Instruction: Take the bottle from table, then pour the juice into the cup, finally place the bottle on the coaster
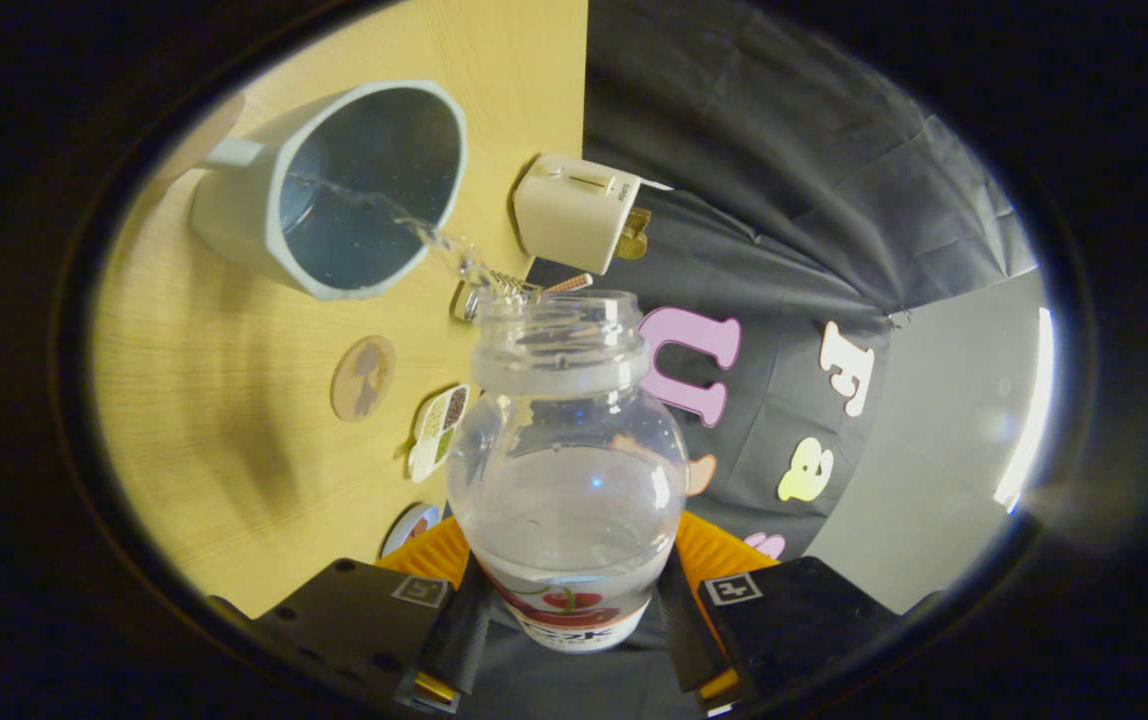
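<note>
My gripper (571, 600) is shut on a clear, uncapped bottle (567, 470), both fingers pressing on its lower body. The bottle is tipped toward a pale blue-grey cup (334, 190) that stands on the wooden table (204, 420) beyond the fingers. A thin stream of clear liquid (434, 235) runs from the bottle's mouth over the cup's rim into the cup. Clear liquid still sits in the bottle's lower part. A round brown coaster (363, 377) lies on the table between the cup and my fingers.
A white boxy device (574, 212) sits at the table's edge beside the cup. A small picture card (439, 432) and a round sticker-like disc (411, 527) lie near the edge, close to the bottle. A thin metal item (499, 290) lies just past the bottle's mouth.
</note>
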